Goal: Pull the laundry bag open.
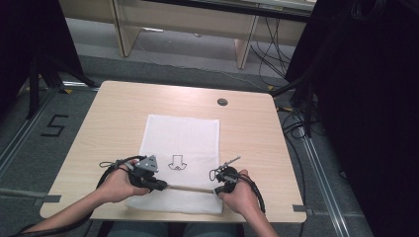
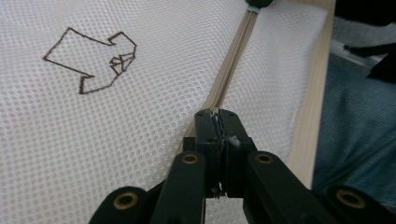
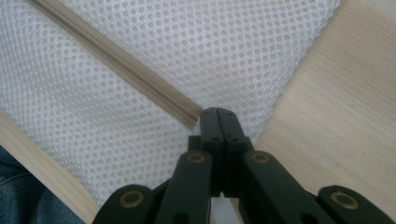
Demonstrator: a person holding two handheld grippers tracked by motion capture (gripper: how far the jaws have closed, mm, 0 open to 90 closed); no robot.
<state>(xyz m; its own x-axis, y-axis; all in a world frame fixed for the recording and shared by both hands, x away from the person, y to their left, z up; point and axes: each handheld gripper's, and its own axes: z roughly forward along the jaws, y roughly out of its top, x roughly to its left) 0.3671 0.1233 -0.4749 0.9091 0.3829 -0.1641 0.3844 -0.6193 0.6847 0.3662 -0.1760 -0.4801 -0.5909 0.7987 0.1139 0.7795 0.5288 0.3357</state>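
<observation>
Both pairs of jaws are clenched. The left gripper (image 2: 218,116) pinches something small and metallic at the near end of a beige zipper (image 2: 233,60), most likely the zipper pull (too small to be sure). The right gripper (image 3: 218,114) is closed at the other end of the zipper (image 3: 116,60), its tips pressed onto the white mesh right where the tape stops; whether it grips fabric or only pins it down is hard to tell.

In the high view, a white mesh bag (image 1: 180,143) lies flat in the middle of a pale wooden table (image 1: 108,113), reaching to the person's edge. A small brown arrow drawing (image 1: 176,163) sits on the mesh near its centre. The zipper (image 1: 190,188) runs across the bag's near end, its long axis going from nine o'clock to three o'clock. The left gripper (image 1: 159,185) holds its nine o'clock end, the right gripper (image 1: 218,190) its three o'clock end.

What the coming move likely turns on: from the left jaws the zipper stretches straight away toward three o'clock, so the pull would travel along that line toward the right gripper, which anchors the far end. The left hand is the one at the pull.

In the high view the hands cover both zipper ends. The zipper's teeth look closed along the visible stretch. The bag's contents, if any, cannot be made out.
</observation>
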